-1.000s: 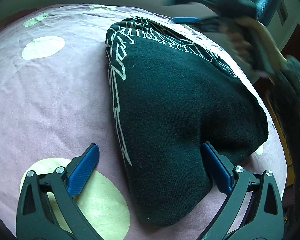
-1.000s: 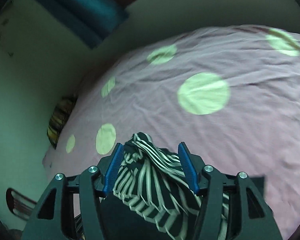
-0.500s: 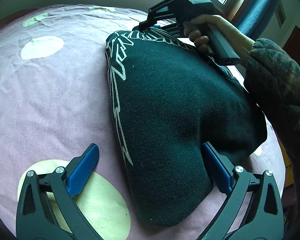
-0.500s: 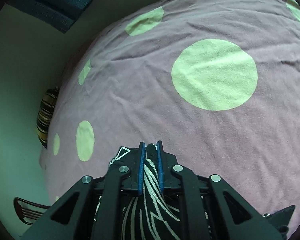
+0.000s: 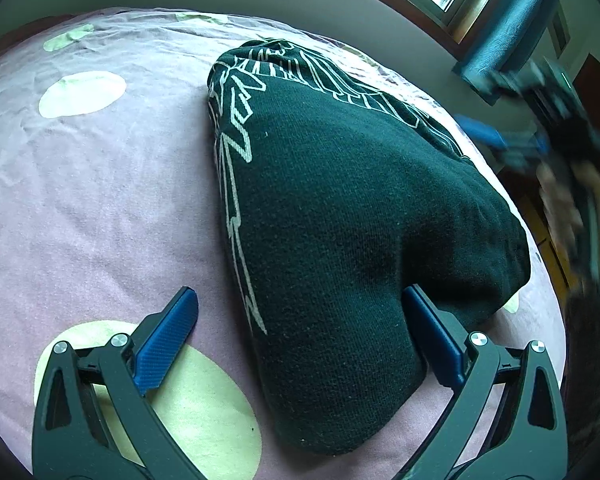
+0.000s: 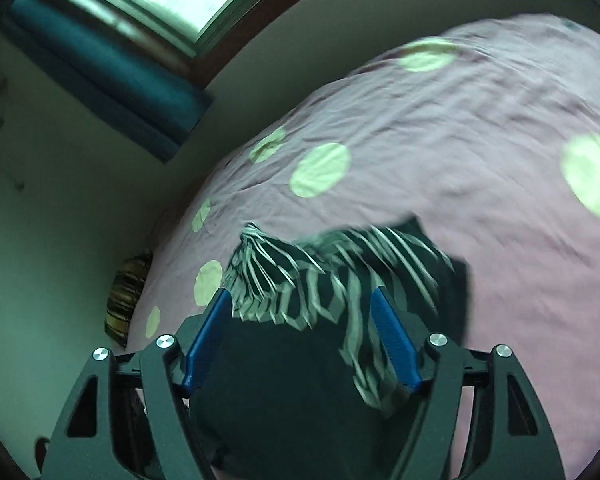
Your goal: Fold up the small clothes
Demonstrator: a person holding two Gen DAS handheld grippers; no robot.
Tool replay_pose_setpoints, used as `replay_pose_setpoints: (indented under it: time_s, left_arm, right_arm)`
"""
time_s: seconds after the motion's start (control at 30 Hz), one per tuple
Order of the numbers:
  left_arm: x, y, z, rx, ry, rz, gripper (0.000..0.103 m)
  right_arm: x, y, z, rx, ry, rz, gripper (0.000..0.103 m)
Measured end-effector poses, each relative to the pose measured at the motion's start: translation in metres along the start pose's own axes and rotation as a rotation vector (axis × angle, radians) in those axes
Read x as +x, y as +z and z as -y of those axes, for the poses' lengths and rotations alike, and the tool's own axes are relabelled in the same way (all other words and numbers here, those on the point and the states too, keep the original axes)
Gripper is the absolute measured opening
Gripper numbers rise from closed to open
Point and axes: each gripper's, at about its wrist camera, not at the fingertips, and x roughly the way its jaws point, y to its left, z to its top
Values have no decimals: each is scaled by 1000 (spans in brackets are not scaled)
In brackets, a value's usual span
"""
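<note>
A dark green knitted garment (image 5: 340,220) with a white line pattern lies folded on a pink bedsheet (image 5: 100,208) with pale green dots. My left gripper (image 5: 300,316) is open, its fingers on either side of the garment's near corner, low over the sheet. My right gripper (image 6: 302,316) is open above the garment's patterned end (image 6: 300,280), holding nothing. It also shows blurred at the right of the left wrist view (image 5: 540,136), off the garment's far edge.
The bed's edge runs along a pale wall (image 6: 60,200). A window with a blue curtain (image 6: 100,64) is beyond it. A striped object (image 6: 124,300) lies in the gap beside the bed.
My right gripper was shut on the garment's patterned end half a second ago. It has opened, let go and pulled back to the right. My left gripper has not moved.
</note>
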Motion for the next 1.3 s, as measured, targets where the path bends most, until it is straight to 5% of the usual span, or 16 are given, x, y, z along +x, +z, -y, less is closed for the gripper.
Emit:
replay_pose_setpoints:
  time_s: [0.13, 0.43, 0.8, 1.07, 1.3]
  left_arm:
    - [4, 0, 2, 1, 5, -2, 101]
    - [8, -2, 2, 19, 6, -3, 101]
    - [-55, 10, -15, -10, -192, 86, 101]
    - [-9, 39, -40, -124, -273, -49, 101]
    - [31, 55, -46, -199, -393, -140, 101]
  right_arm:
    - [-25, -51, 30, 108, 21, 43, 72]
    - [-18, -119, 50, 90, -114, 24, 65]
    - [-50, -114, 73, 245, 158, 69, 79]
    - [-18, -87, 77, 210, 113, -28, 79]
    - [12, -75, 88, 246, 206, -63, 79]
